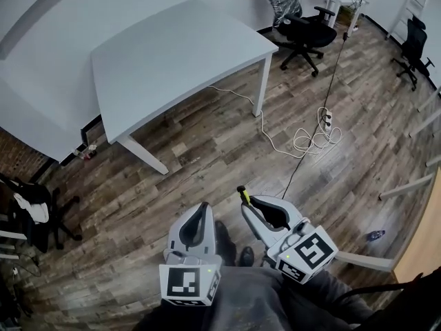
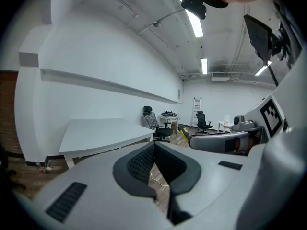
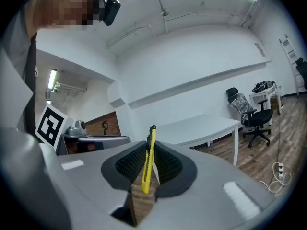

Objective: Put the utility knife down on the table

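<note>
- The knife [image 3: 147, 166] stands upright, clamped between the jaws of our right gripper [image 1: 252, 209]; its yellow body is edge-on and its dark tip pokes above them, a grip we judge keeps it steady for carrying
- Our left gripper [image 2: 154, 166] hangs just beside the right, jaws together on nothing, out of the knife's way
- The table [image 1: 172, 54] lies well ahead of both grippers, across bare floor [image 1: 207, 150], so we judge the set-down has not begun and we must first reach the tabletop
</note>
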The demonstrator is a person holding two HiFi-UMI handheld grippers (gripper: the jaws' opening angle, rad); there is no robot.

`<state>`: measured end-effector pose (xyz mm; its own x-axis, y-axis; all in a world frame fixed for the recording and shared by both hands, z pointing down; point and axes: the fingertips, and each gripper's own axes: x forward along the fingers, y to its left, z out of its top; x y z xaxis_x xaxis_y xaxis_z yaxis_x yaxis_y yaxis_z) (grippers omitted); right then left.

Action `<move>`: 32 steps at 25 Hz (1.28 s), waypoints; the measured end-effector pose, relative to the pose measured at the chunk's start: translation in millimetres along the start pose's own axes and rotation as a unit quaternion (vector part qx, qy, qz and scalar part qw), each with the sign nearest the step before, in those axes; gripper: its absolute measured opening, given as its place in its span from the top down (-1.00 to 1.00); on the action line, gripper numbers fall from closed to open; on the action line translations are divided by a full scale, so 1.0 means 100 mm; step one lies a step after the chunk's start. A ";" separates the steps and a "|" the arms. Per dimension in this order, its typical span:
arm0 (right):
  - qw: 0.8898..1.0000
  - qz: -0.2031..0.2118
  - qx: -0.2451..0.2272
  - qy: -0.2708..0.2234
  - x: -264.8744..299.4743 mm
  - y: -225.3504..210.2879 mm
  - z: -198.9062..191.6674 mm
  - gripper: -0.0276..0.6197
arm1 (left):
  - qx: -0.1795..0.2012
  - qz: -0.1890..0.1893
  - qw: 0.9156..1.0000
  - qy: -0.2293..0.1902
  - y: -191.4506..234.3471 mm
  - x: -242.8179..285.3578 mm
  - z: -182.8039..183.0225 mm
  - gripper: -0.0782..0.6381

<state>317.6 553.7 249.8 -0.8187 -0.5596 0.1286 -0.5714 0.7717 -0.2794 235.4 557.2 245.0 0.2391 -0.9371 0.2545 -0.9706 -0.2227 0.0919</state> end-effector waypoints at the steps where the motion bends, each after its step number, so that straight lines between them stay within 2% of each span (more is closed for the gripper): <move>1: 1.000 0.001 -0.001 0.001 0.10 -0.02 0.02 0.74 | -0.003 0.000 1.000 0.001 0.08 0.06 0.02 0.77; 9: 1.000 0.013 -0.015 0.013 0.98 -0.21 0.24 0.74 | -0.023 0.013 1.000 -0.013 0.83 0.57 0.22 0.77; 15: 1.000 0.010 -0.018 0.016 1.44 -0.31 0.39 0.74 | -0.030 0.015 0.999 -0.018 1.24 0.79 0.37 0.77; 26: 1.000 0.002 -0.014 0.014 1.79 -0.54 0.51 0.74 | -0.022 -0.002 1.000 -0.008 1.47 1.17 0.47 0.77; 32: 1.000 0.009 -0.008 0.011 2.01 -0.87 0.59 0.74 | -0.018 0.011 1.000 -0.008 1.54 1.56 0.58 0.77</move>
<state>206.5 355.7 243.6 -0.8300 -0.5387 0.1443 -0.5569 0.7868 -0.2661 121.1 361.2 242.9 0.2170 -0.9460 0.2409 -0.9738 -0.1927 0.1204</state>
